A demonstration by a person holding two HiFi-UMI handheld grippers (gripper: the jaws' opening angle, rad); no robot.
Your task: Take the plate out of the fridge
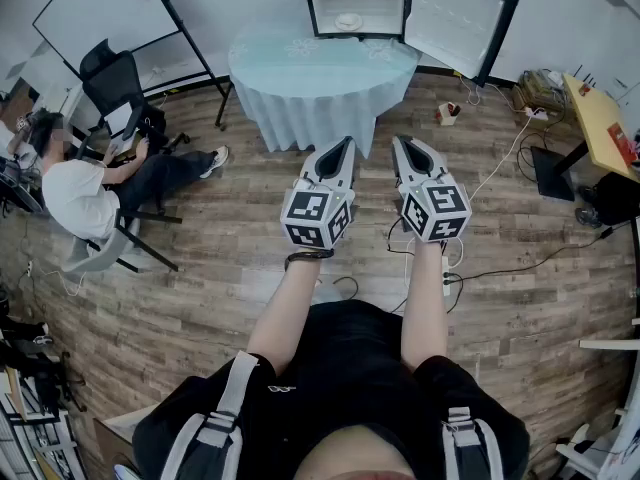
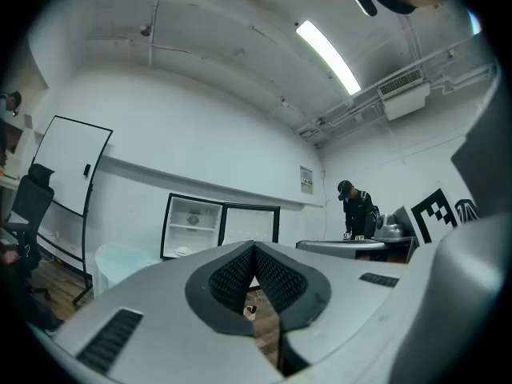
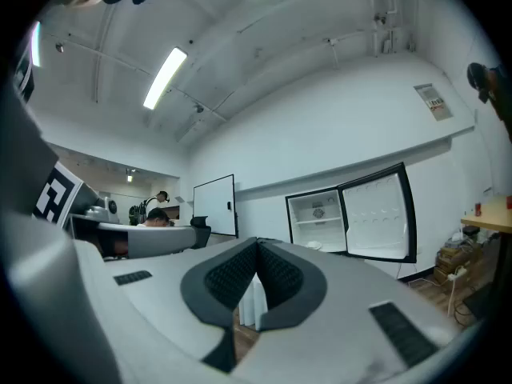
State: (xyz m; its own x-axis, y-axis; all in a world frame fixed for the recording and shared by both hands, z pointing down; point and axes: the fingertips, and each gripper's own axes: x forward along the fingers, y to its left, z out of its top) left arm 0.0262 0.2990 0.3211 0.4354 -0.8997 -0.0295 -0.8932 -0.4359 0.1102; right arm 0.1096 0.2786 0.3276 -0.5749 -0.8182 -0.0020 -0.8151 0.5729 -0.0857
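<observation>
We hold both grippers side by side, near us, over the wood floor [image 1: 230, 238]. The left gripper [image 1: 347, 144] and right gripper [image 1: 399, 141] each have their jaws clenched together on nothing. At the far wall the fridge [image 1: 358, 3] stands with its door [image 1: 462, 18] swung open to the right. The plate [image 1: 348, 21] lies inside on the lower shelf, small and hard to make out. A round table [image 1: 320, 73] with a pale cloth hides the fridge's base, and the picture edge cuts off its top. Open floor lies between us and the table, and a seated person [image 1: 75, 193] is well off to the left.
</observation>
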